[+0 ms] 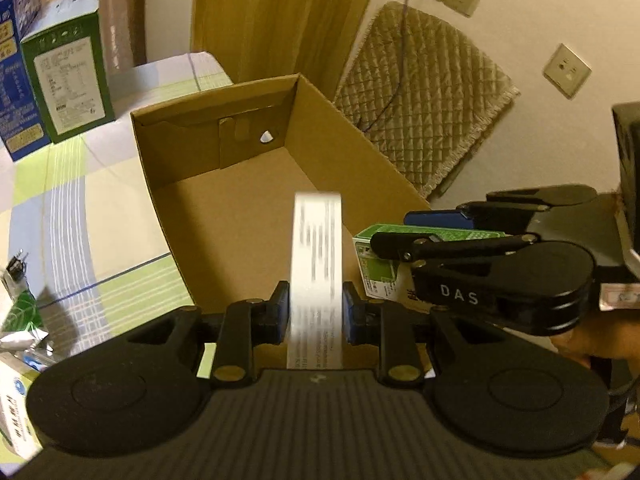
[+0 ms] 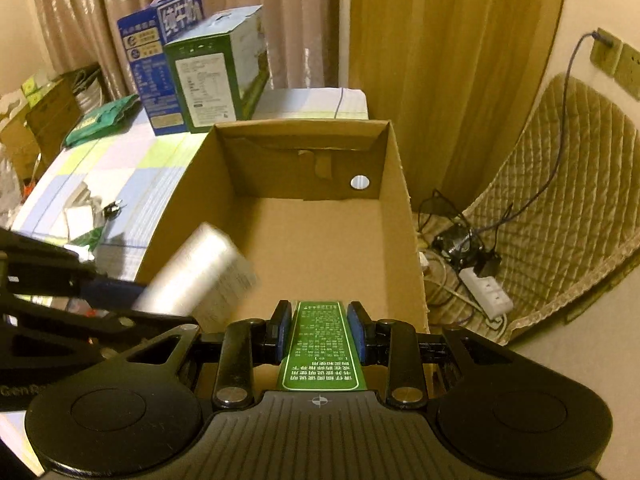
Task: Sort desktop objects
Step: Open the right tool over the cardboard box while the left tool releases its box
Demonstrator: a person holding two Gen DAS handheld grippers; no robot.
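Note:
My left gripper (image 1: 316, 316) hangs over the near edge of an open brown cardboard box (image 1: 160, 184). A white printed carton (image 1: 316, 248) stands between its blue pads, smeared by motion while the fingers stay sharp, so it looks loose. In the right wrist view this carton (image 2: 200, 268) tips into the cardboard box (image 2: 180, 200) just off the left gripper (image 2: 160, 304). My right gripper (image 2: 320, 320) is shut on a narrow green carton (image 2: 320, 344) above the same edge. In the left wrist view the right gripper (image 1: 384, 236) holds the green carton (image 1: 376, 276) at the right.
A blue milk carton (image 2: 160, 60) and a green one (image 2: 212, 76) stand on the checked tablecloth (image 2: 120, 168) behind the box. Small packets and a clip (image 2: 112, 208) lie to the left. On the floor at right are a power strip (image 2: 486, 294), cables and a quilted mat (image 2: 560, 200).

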